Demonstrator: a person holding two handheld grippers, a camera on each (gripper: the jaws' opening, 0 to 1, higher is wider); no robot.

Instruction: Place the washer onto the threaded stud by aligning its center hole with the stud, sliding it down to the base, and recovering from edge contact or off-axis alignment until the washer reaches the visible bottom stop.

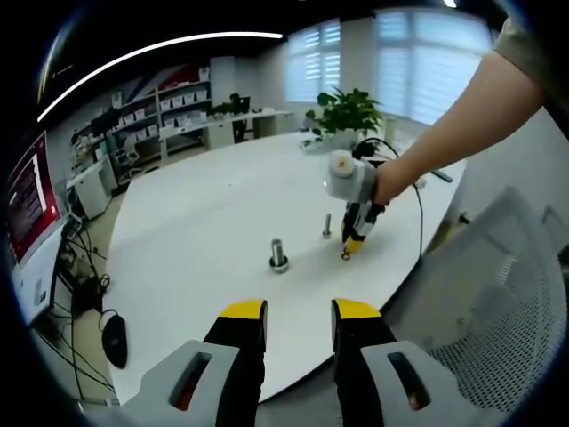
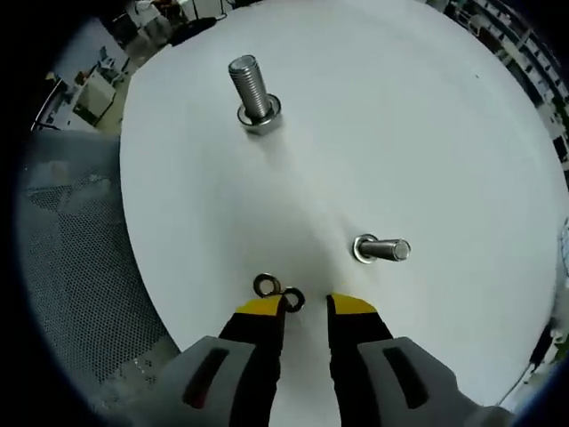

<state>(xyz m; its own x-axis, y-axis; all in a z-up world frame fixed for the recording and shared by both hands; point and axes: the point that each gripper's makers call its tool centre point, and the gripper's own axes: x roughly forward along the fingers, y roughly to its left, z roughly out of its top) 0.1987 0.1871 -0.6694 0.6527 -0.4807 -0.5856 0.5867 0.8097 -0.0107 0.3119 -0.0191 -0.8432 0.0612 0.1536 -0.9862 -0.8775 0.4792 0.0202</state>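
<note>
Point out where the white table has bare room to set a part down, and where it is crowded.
Bare: the wide stretch of the table left of the large stud, toward the shelves, and the strip between that stud and the left gripper. Crowded: around the small stud, where two washers lie at the right gripper.

table point(image 2: 427, 133): we see plain white, no pattern
large stud point(image 2: 252, 89): silver-grey metal, fine thread lines
small stud point(image 2: 384, 250): same silver-grey
washers point(image 2: 277, 292): we read them as dull brassy-grey rings
right gripper point(image 2: 307, 307): yellow tips over black jaws, grey body with red slots
left gripper point(image 1: 300, 313): same yellow, black, grey, red scheme
chair point(image 1: 511, 294): light grey, mesh dot pattern
plant point(image 1: 348, 108): green
monitor point(image 1: 31, 200): red screen
</note>
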